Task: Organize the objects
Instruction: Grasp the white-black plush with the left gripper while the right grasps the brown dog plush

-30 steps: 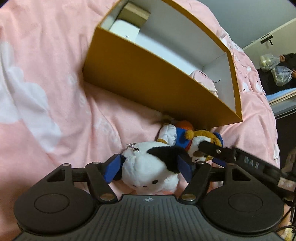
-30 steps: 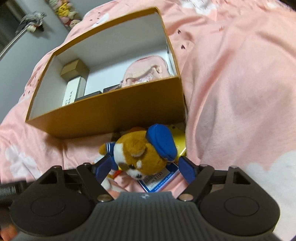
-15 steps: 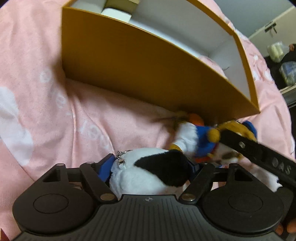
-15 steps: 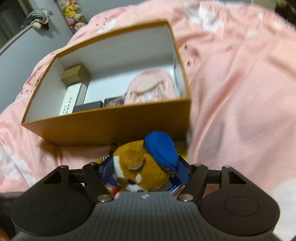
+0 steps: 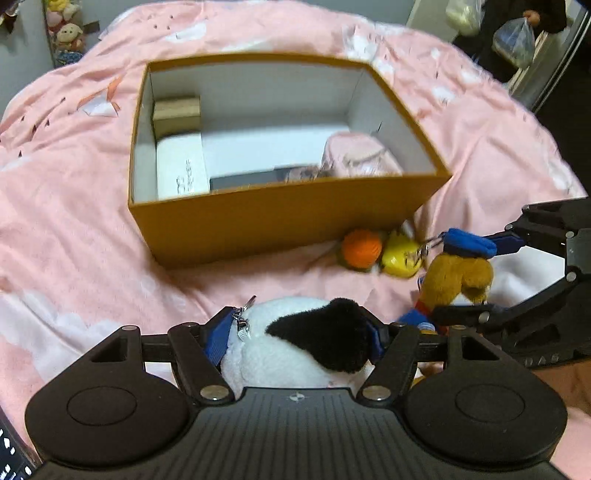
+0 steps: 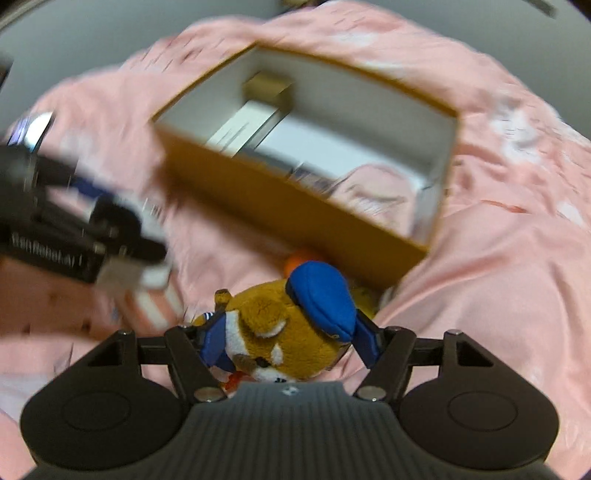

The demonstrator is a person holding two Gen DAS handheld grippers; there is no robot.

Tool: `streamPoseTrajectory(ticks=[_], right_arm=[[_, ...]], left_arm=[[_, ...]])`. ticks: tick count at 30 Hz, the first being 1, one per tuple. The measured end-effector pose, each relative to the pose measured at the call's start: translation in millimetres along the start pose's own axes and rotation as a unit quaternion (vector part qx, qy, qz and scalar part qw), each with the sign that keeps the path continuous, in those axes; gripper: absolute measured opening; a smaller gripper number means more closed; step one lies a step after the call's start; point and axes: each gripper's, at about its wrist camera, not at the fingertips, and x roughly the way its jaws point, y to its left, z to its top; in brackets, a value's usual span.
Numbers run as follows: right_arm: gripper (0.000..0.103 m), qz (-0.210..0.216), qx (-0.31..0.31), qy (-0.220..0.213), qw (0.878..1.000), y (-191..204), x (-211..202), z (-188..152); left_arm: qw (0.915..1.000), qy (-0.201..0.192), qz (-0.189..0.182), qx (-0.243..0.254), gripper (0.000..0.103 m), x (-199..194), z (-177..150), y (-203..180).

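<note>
My left gripper (image 5: 295, 332) is shut on a white plush dog with a black ear (image 5: 295, 347) and holds it above the pink bedding, in front of the open orange box (image 5: 280, 221). My right gripper (image 6: 290, 339) is shut on a brown plush dog with a blue cap (image 6: 291, 325); it also shows at the right of the left wrist view (image 5: 458, 277), lifted off the bedding. The box (image 6: 295, 206) holds a tan carton (image 5: 177, 114), a white carton (image 5: 181, 170), a dark flat item and a pink pouch (image 5: 362, 158).
An orange ball (image 5: 362, 249) and a yellow toy (image 5: 400, 254) lie on the bedding against the box's near right corner. Pink bedding (image 5: 74, 229) surrounds the box. A person with plastic bags (image 5: 513, 33) stands at the far right. The right wrist view is motion-blurred.
Both grippers closed on their plush toys and lifted them up and back from the bedding. The box interior has come into fuller view in both views.
</note>
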Motion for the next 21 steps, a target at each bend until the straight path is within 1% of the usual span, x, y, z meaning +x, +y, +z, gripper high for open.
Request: streamPoseTrajectory(ticks=[3,5,6,7,10,13,15,17,19,21], right_arm=[[0.070,0.010,0.000,0.022,1.000,3,24,3],[0.071,0.013,0.006,0.020,1.000,1,37,5],[0.071,0.014,0.010,0.016,1.000,0,43,6],[0.072,0.013,0.012,0.010,1.000,2,48,6],[0.073,0.017,0.030,-0.018,0.999,0,58,2],[0.075,0.019,0.063,-0.039,0.997,-4,63,-2],[0.080,0.027,0.089,-0.056,0.994,-11,59,-6],[0.083,0.041,0.118,-0.076,0.989,-18,51,-9],[0.086,0.054,0.153,-0.098,0.982,-27,41,-12],[0.087,0.061,0.190,-0.118,0.973,-35,32,-16]], left_arm=[[0.9992,0.038,-0.001,0.011,0.079,23,-2,6],[0.9988,0.047,-0.007,0.009,0.080,38,-6,9],[0.9990,0.045,-0.007,0.002,0.080,44,-7,10],[0.9994,0.034,-0.004,-0.005,0.080,49,-7,13],[0.9992,0.009,-0.014,-0.036,0.081,58,-8,22],[0.9973,-0.011,-0.031,-0.066,0.084,55,-11,30],[0.9945,-0.030,-0.046,-0.089,0.087,50,-14,36],[0.9910,-0.046,-0.060,-0.110,0.087,46,-14,41],[0.9856,-0.077,-0.072,-0.133,0.087,38,-11,43],[0.9808,-0.105,-0.075,-0.146,0.087,25,-10,44]])
